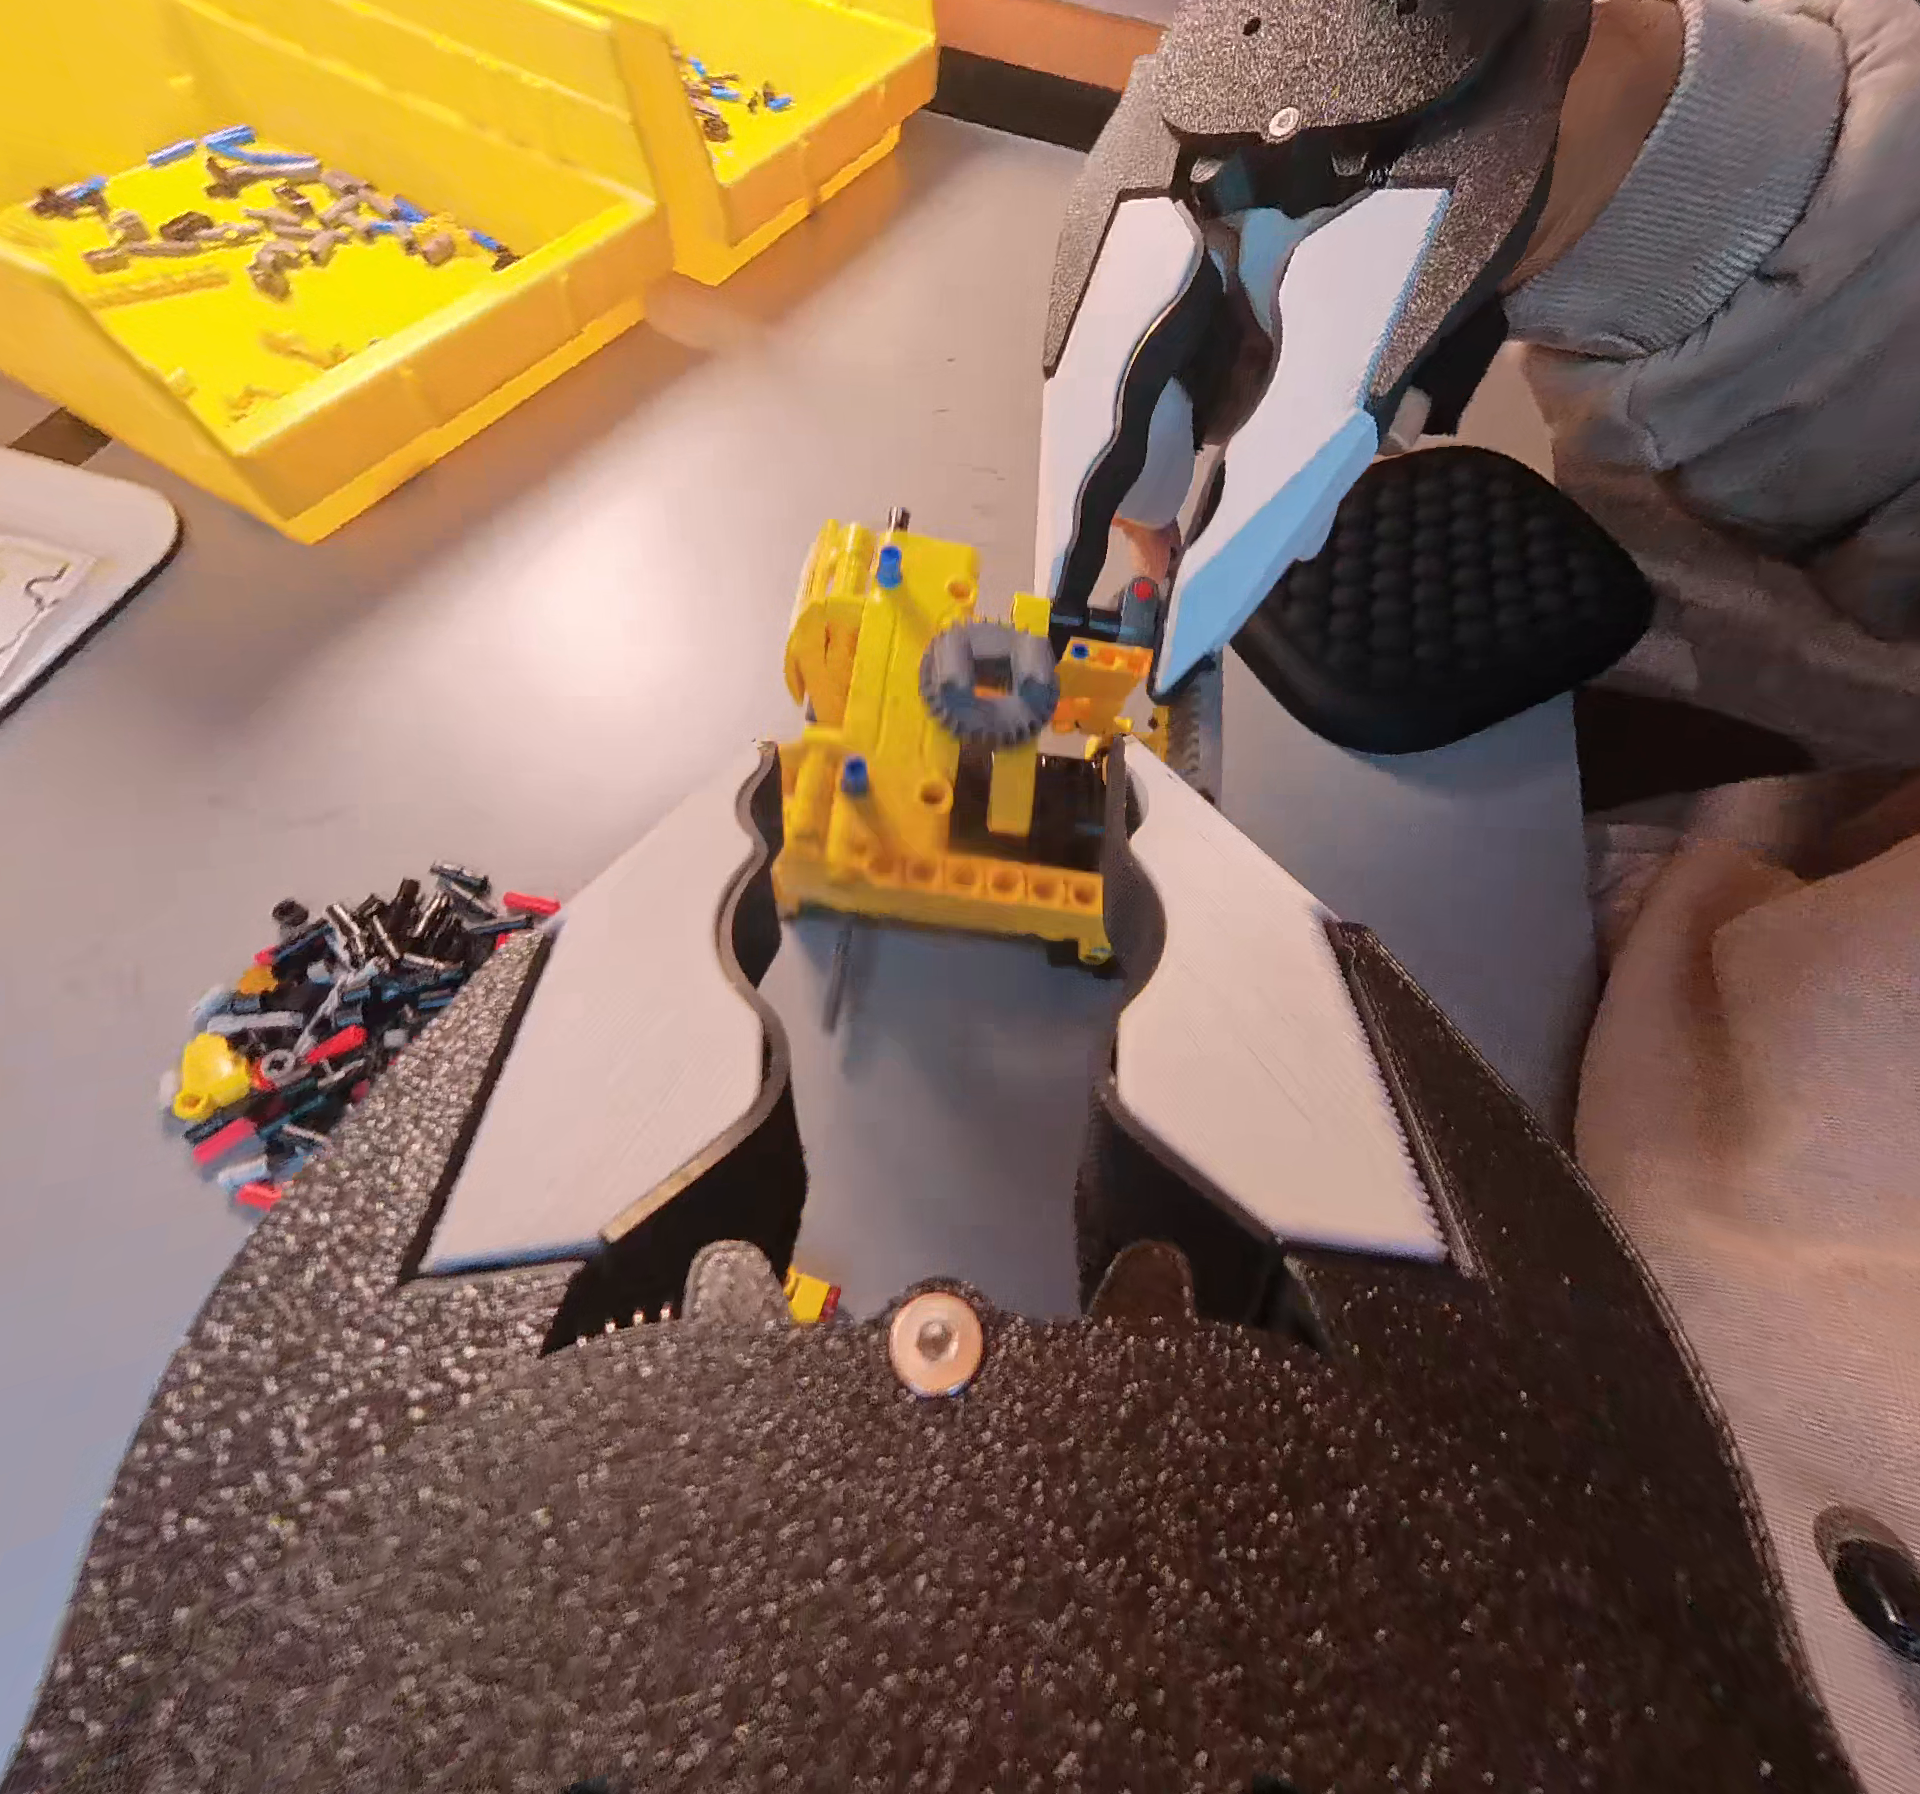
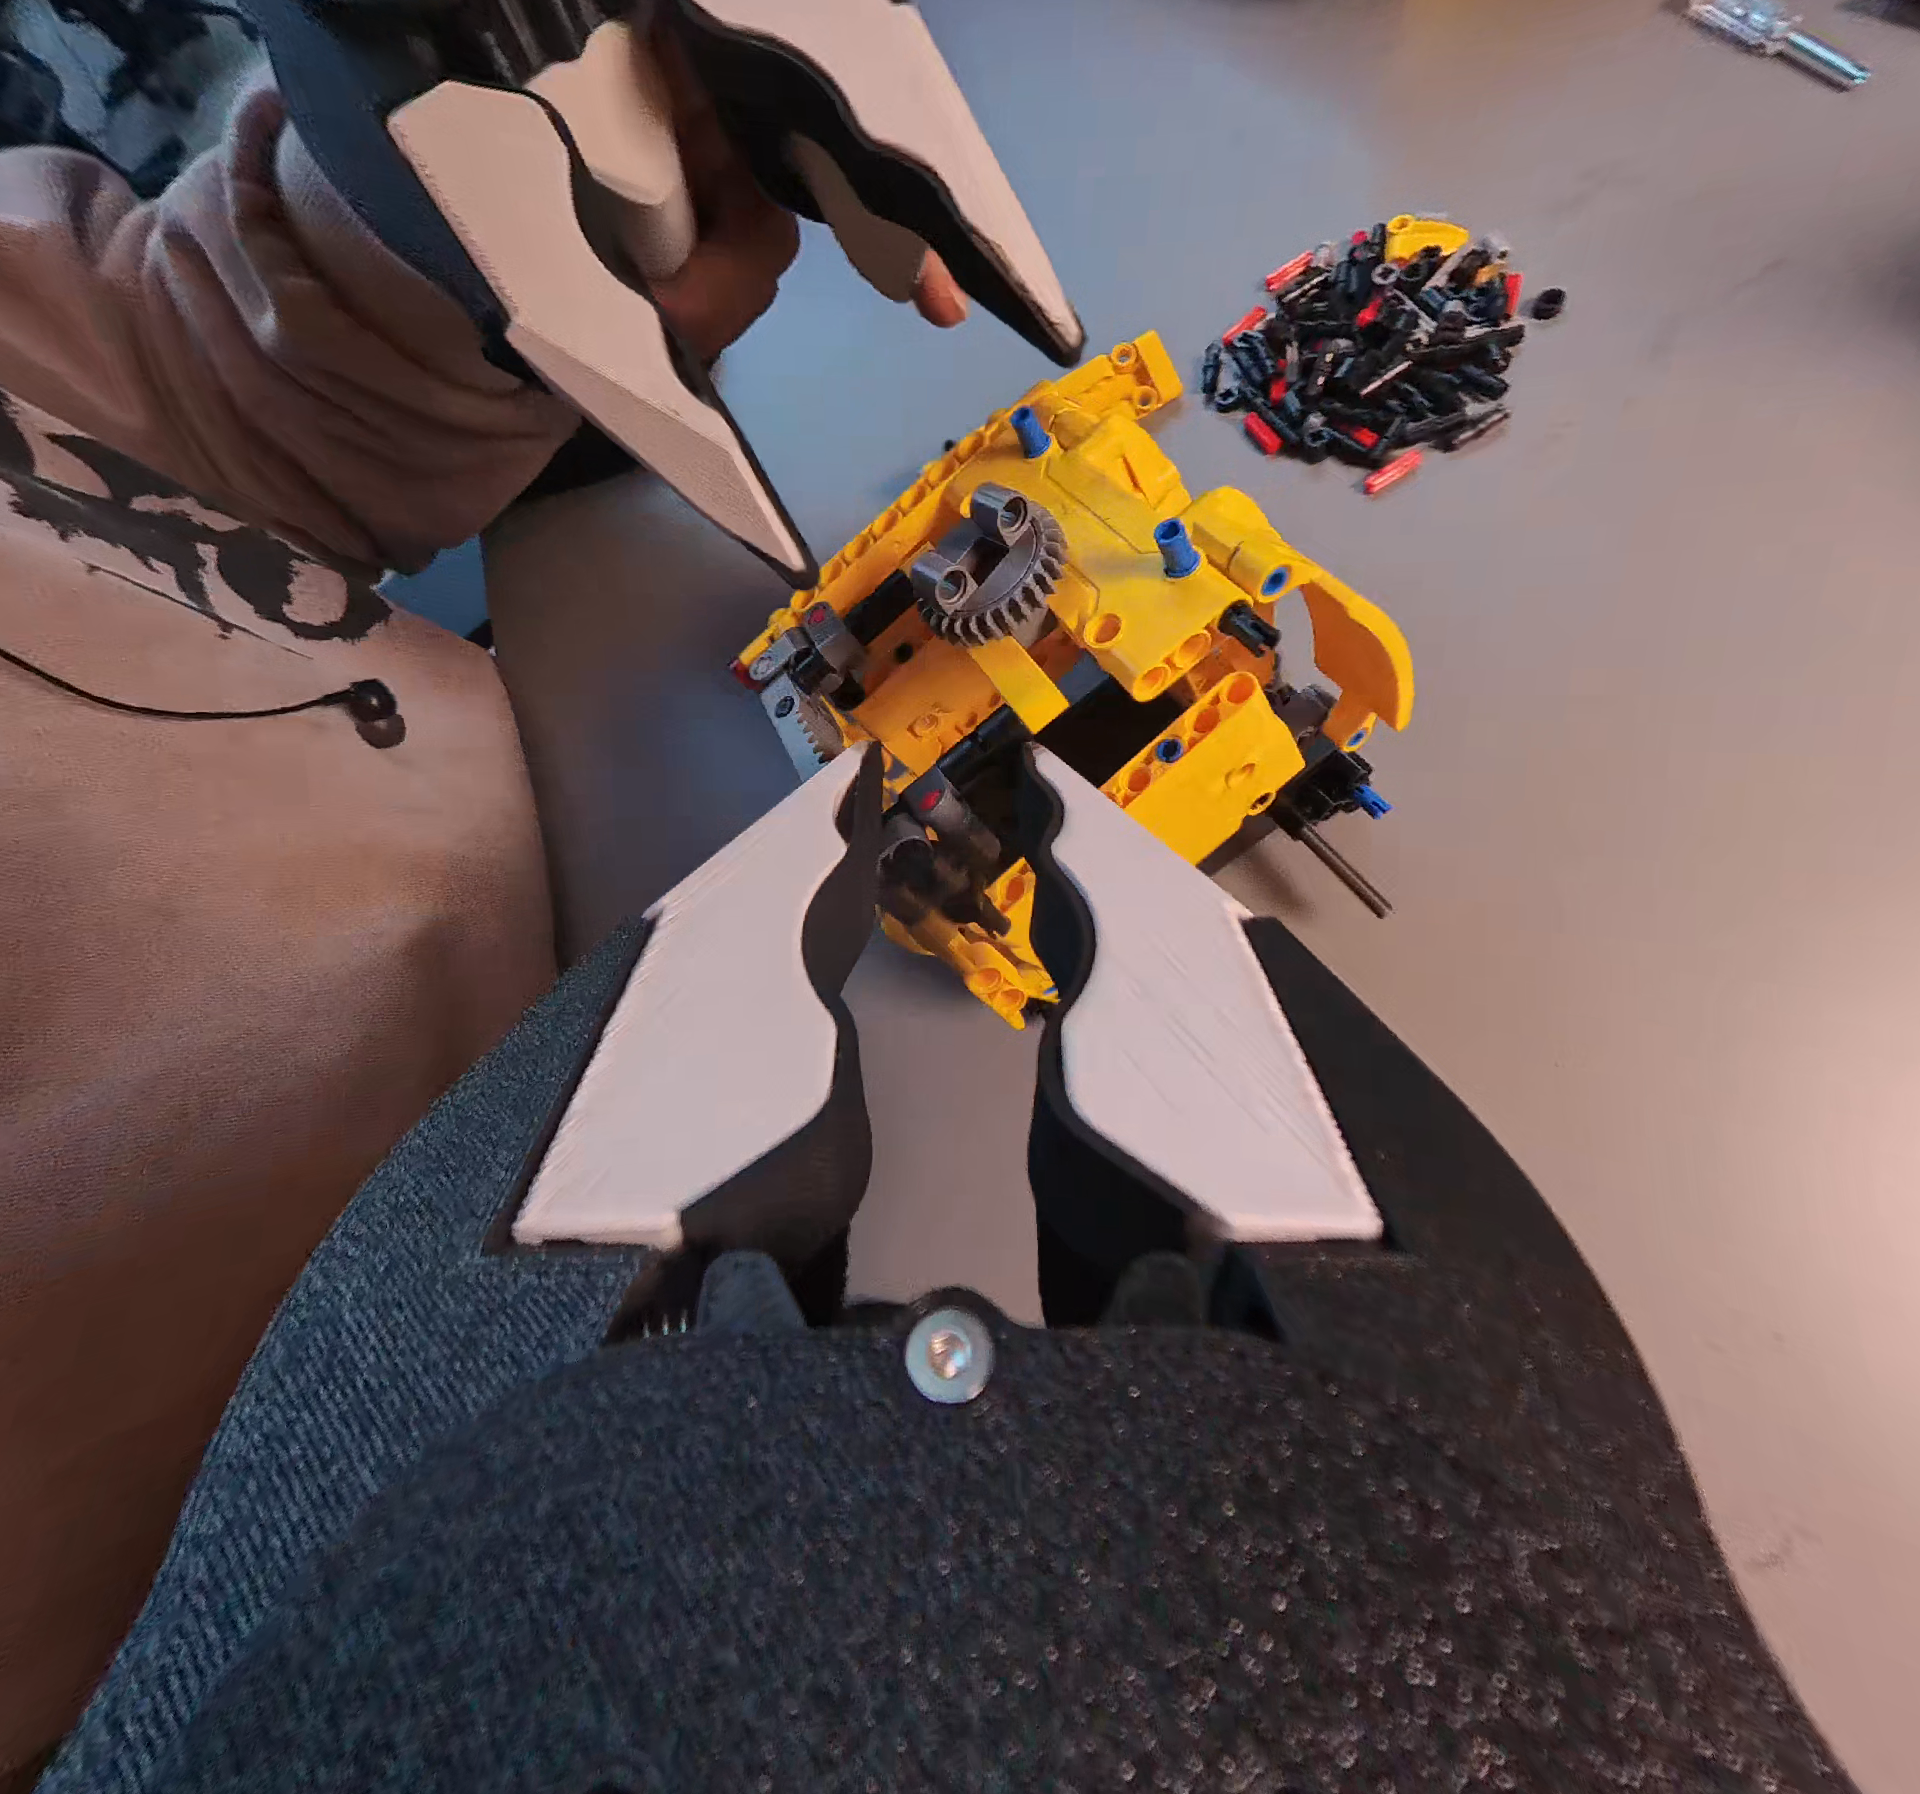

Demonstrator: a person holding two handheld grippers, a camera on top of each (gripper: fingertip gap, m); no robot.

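A yellow brick-built model (image 1: 894,705) with a grey gear (image 1: 987,679) on top and blue pins stands on the grey table (image 1: 520,664). My left gripper (image 1: 945,768) has its jaws wide apart, one on each end of the model's holed base beam, and grips it. In the right wrist view the left gripper (image 2: 935,461) comes in from the top. My right gripper (image 2: 951,762) is closed on a dark grey connector with a red pin (image 2: 935,809) at the model's near end. It also shows in the left wrist view (image 1: 1117,653).
Two yellow bins (image 1: 436,373) (image 1: 821,134) holding small grey and blue pieces stand at the far left. A pile of black, red and blue pins (image 1: 332,1017) (image 2: 1371,352) lies beside the model. A clear-handled tool (image 2: 1777,30) lies farther off. A beige sleeve (image 1: 1714,238) and a black bumpy pad (image 1: 1455,601) are beside the grippers. About 5 centimetres separates my left fingertips from my right.
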